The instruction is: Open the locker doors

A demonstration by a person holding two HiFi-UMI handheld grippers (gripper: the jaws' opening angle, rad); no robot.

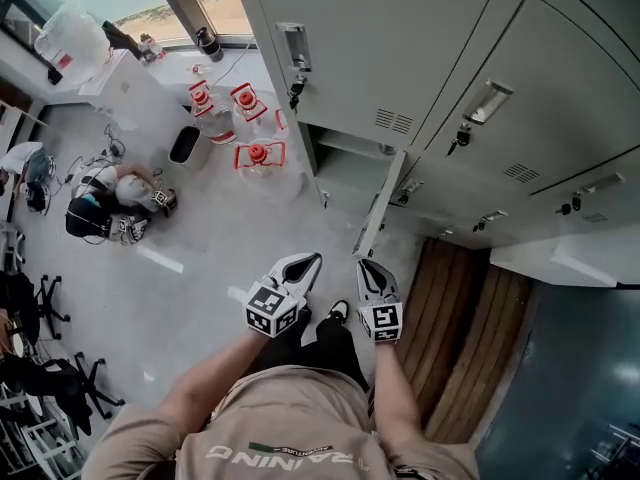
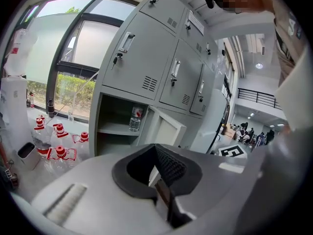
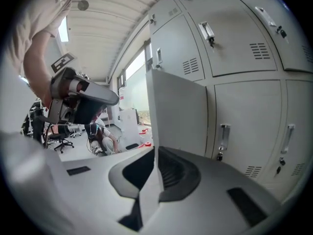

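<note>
Grey lockers [image 1: 380, 48] fill the upper right of the head view. One lower door [image 1: 382, 200] stands swung out, edge-on from above. Its open compartment [image 2: 115, 116] holds a small water bottle [image 2: 134, 119] on a shelf. The neighbouring doors [image 1: 540, 98] are closed, with keys in their handles. My right gripper [image 1: 362, 264] is shut, its tip right at the open door's free edge. In the right gripper view that door [image 3: 178, 111] rises straight above the right gripper [image 3: 154, 153]; I cannot tell if they touch. My left gripper [image 1: 312, 260] is shut, empty, left of the door and apart from it.
Large water jugs [image 1: 255, 153] with red caps stand on the floor left of the lockers, beside a black bin [image 1: 184, 144]. A person [image 1: 110, 203] crouches on the grey floor further left. Office chairs [image 1: 30, 368] line the left edge. Wooden planks [image 1: 470, 328] run below the right lockers.
</note>
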